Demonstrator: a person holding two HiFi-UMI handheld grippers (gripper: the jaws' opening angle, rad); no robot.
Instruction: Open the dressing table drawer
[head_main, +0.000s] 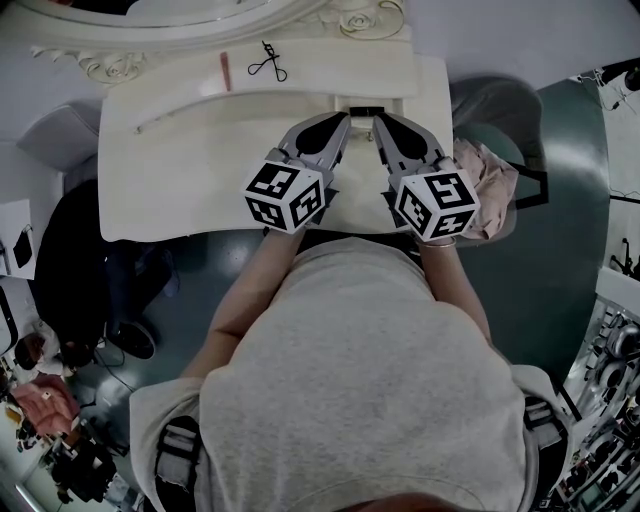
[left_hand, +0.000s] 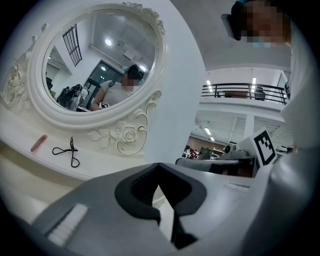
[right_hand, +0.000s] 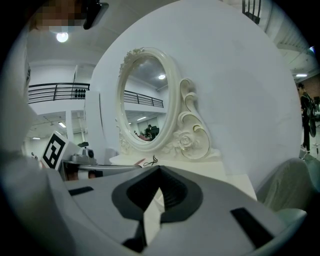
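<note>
The white dressing table (head_main: 180, 170) stands in front of me, its oval mirror (left_hand: 100, 60) at the back. No drawer front shows in any view. My left gripper (head_main: 345, 122) and right gripper (head_main: 380, 122) hover side by side over the right half of the tabletop, tips pointing at the back shelf near a small dark slot (head_main: 366, 109). In the left gripper view the left gripper (left_hand: 160, 175) has its jaws together with nothing between them. The right gripper (right_hand: 159, 175) looks the same in its own view, jaws together and empty.
On the back shelf lie a black eyelash curler (head_main: 268, 63) and a pink stick (head_main: 226, 72). A seat with pinkish cloth (head_main: 490, 180) stands right of the table, a grey seat (head_main: 60, 135) at its left. Dark clutter (head_main: 80, 270) covers the floor at the left.
</note>
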